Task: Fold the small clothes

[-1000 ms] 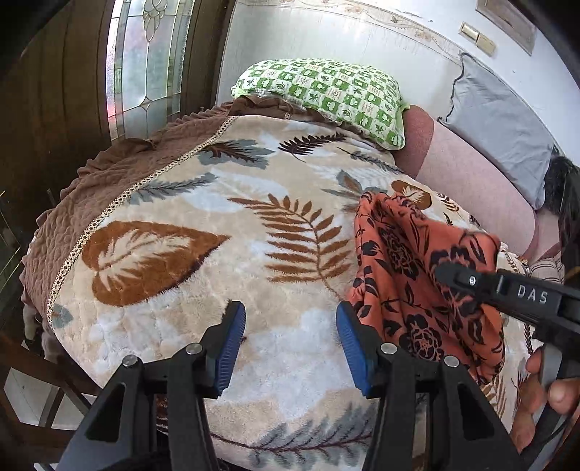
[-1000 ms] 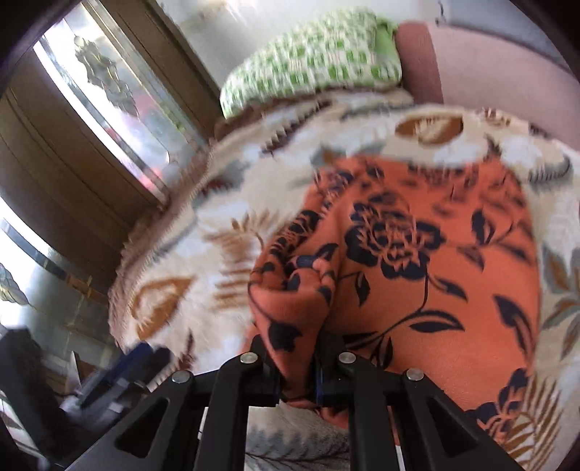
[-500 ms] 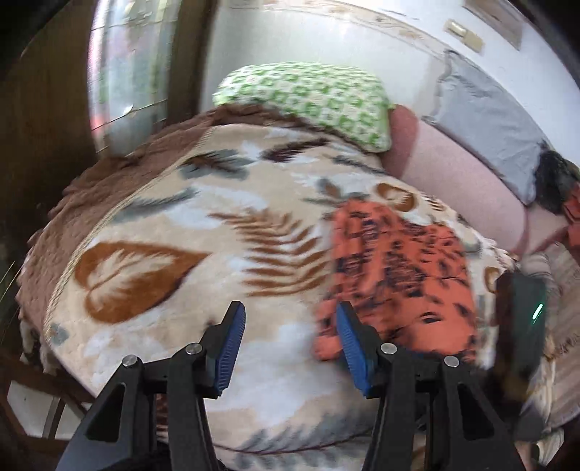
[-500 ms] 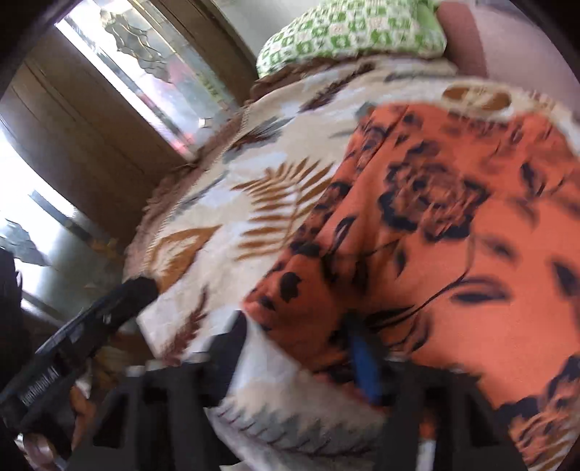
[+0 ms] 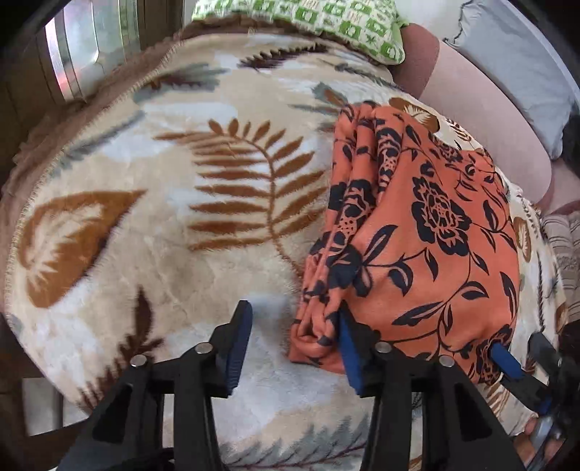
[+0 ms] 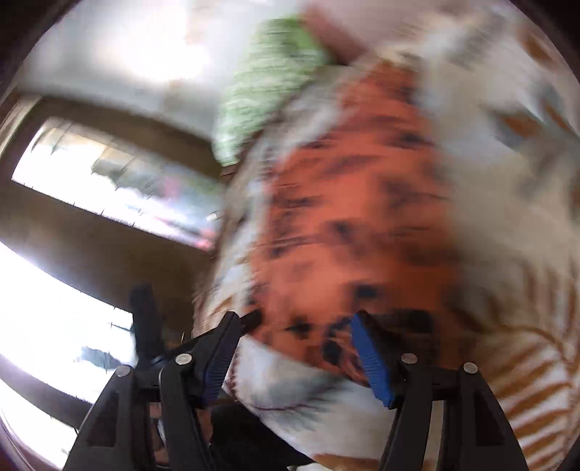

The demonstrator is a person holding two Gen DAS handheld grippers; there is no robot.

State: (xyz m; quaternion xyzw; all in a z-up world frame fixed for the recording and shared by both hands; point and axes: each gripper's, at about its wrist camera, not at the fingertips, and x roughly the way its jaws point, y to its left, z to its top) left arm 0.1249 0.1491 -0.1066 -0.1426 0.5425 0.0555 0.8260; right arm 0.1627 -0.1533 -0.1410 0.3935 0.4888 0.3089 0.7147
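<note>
An orange garment with black flowers (image 5: 427, 232) lies folded on the right half of a beige leaf-print blanket (image 5: 174, 224). My left gripper (image 5: 293, 326) points down at the garment's near left corner. Its jaws are closing, with the bunched corner between them; the right pad touches the cloth and the left pad stands clear of it. In the left wrist view my right gripper (image 5: 522, 353) sits at the garment's near right corner. The right wrist view is blurred; there my right gripper (image 6: 295, 326) has its jaws apart and opening, with the garment's (image 6: 355, 217) near edge just beyond them.
A green patterned pillow (image 5: 308, 21) lies at the blanket's far end. A pink bolster (image 5: 482, 119) and a grey cushion (image 5: 518, 61) run along the right. A window (image 5: 79, 54) is at the left, striped cloth (image 5: 565, 246) at the far right. The blanket's near edge drops off below my grippers.
My right gripper let go of the garment, which now lies flat on the blanket, and swung down to its near right corner. My left gripper moved right and down onto the near left corner.
</note>
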